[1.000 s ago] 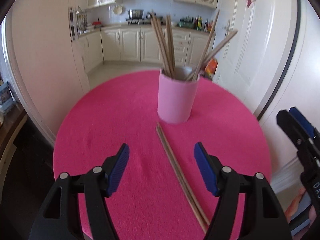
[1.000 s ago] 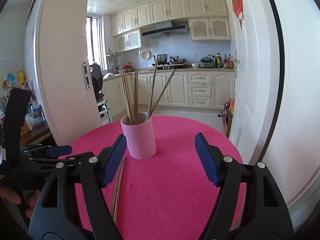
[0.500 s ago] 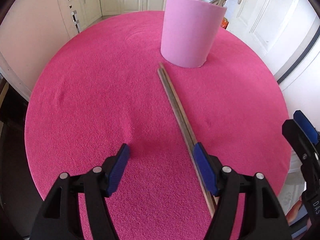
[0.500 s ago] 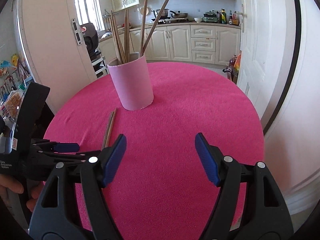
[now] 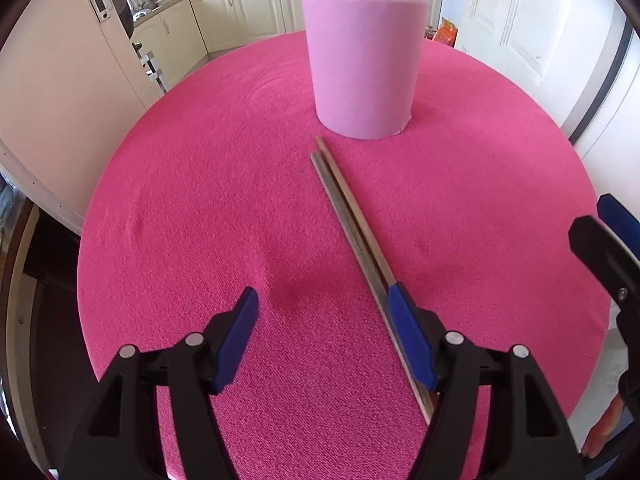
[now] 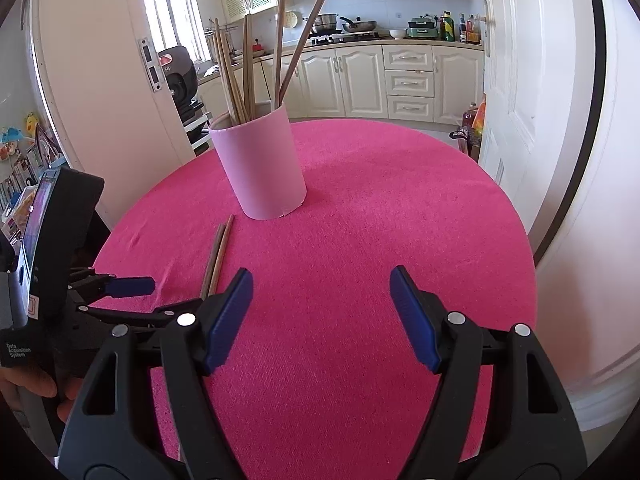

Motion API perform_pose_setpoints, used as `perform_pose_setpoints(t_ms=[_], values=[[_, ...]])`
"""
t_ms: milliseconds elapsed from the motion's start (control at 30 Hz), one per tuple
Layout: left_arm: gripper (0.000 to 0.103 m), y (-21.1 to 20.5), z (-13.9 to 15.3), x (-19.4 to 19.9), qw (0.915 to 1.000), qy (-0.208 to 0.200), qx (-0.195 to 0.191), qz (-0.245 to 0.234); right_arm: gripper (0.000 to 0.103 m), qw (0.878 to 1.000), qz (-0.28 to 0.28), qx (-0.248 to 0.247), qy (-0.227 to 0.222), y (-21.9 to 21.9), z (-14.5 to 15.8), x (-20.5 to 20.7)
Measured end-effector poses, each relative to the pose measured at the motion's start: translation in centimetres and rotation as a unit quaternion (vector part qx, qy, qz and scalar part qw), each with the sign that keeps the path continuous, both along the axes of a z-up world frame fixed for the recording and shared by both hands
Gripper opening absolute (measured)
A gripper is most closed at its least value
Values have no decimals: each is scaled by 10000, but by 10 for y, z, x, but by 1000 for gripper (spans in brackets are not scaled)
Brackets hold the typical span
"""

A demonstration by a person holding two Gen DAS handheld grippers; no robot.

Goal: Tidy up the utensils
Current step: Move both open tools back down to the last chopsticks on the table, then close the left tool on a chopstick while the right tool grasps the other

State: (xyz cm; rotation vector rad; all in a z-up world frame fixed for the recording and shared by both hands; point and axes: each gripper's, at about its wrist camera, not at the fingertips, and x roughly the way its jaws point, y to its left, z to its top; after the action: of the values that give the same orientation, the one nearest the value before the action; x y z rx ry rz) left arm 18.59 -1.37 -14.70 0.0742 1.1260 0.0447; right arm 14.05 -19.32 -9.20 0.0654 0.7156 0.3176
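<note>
Chopsticks (image 5: 352, 236): two wooden sticks lying side by side, touching, flat on the pink worktop (image 5: 192, 208); far ends just in front of the pink cup (image 5: 362, 64), near ends running back toward the camera under the left tongs.
Pink cup: upright on the worktop, the landmark here; holds several more wooden sticks (image 6: 244, 76) that lean against its rim in different directions.
Left tongs (image 5: 324, 340): spread wide, low over the worktop on the near side of the cup; its blue right pad (image 5: 410, 340) lies right at the loose pair, over the sticks' near part; whether it touches them cannot be told. Left pad stands apart over bare cloth. Nothing pinched.
Right tongs (image 6: 322, 316): spread wide, nothing between the pads, hovering over bare cloth nearer than the cup and to the right of the loose pair.
Hand (image 6: 30, 386): fingers seen at the lower left of the right wrist view, wrapped on the left tongs' black body.
Beyond the cup: cream kitchen cabinets (image 6: 400, 76).
</note>
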Motion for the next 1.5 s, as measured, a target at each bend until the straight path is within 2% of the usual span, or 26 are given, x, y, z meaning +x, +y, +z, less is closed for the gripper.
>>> perform_pose_setpoints(t_ms=[133, 200, 300, 367, 433, 467, 500, 533, 600, 700, 900, 1067, 1200, 1233, 1300, 1367, 1433, 1500], values=[[67, -9, 4, 1, 9996, 53, 281, -63, 70, 10000, 28, -27, 30, 3, -1, 1], [67, -18, 2, -5, 9979, 128, 509, -379, 70, 10000, 36, -9, 13, 2, 1, 1], [67, -29, 0, -12, 9955, 80, 801, -502, 70, 10000, 19, 26, 15, 2, 1, 2], [67, -22, 2, -10, 9980, 124, 515, -347, 70, 10000, 19, 20, 49, 3, 0, 4], [61, -10, 2, -7, 9994, 186, 68, -299, 70, 10000, 53, -18, 76, 5, 0, 4], [52, -6, 2, -5, 9990, 225, -191, -332, 70, 9999, 69, -34, 83, 6, 0, 4], [45, -2, 3, -5, 9989, 227, -280, -309, 70, 9999, 84, -43, 98, 6, 0, 4], [40, 1, 4, -5, 9989, 215, -288, -293, 70, 9999, 92, -59, 122, 7, 0, 5], [20, 9, 6, -5, 9988, 213, -360, -237, 70, 9997, 131, -94, 158, 10, 0, 6], [8, 24, 7, -6, 9976, 234, -631, -164, 70, 9992, 260, -206, 239, 18, 2, 9], [6, 55, 9, -8, 9891, 197, -1461, 54, 70, 9949, 684, -304, 680, 40, 3, 24], [6, 63, 11, -12, 9878, 115, -1547, 131, 70, 9867, 1033, -327, 1208, 61, -2, 39], [6, 70, 11, -13, 9842, 145, -1759, 142, 69, 9798, 1210, -574, 1487, 80, -9, 46], [6, 71, 12, -10, 9834, 153, -1805, 145, 65, 9770, 1276, -670, 1571, 86, -11, 48], [6, 85, 3, -1, 9823, 155, -1860, 145, 43, 9716, 1351, -834, 1753, 95, -16, 53], [6, 88, 0, 0, 9823, 148, -1862, 137, 34, 9662, 1380, -1015, 1925, 102, -23, 57], [6, 88, 0, -1, 9822, 140, -1866, 133, 33, 9621, 1407, -1188, 2009, 107, -27, 59], [6, 90, -3, -2, 9819, 134, -1884, 138, 19, 9588, 1469, -1317, 2043, 113, -33, 59]])
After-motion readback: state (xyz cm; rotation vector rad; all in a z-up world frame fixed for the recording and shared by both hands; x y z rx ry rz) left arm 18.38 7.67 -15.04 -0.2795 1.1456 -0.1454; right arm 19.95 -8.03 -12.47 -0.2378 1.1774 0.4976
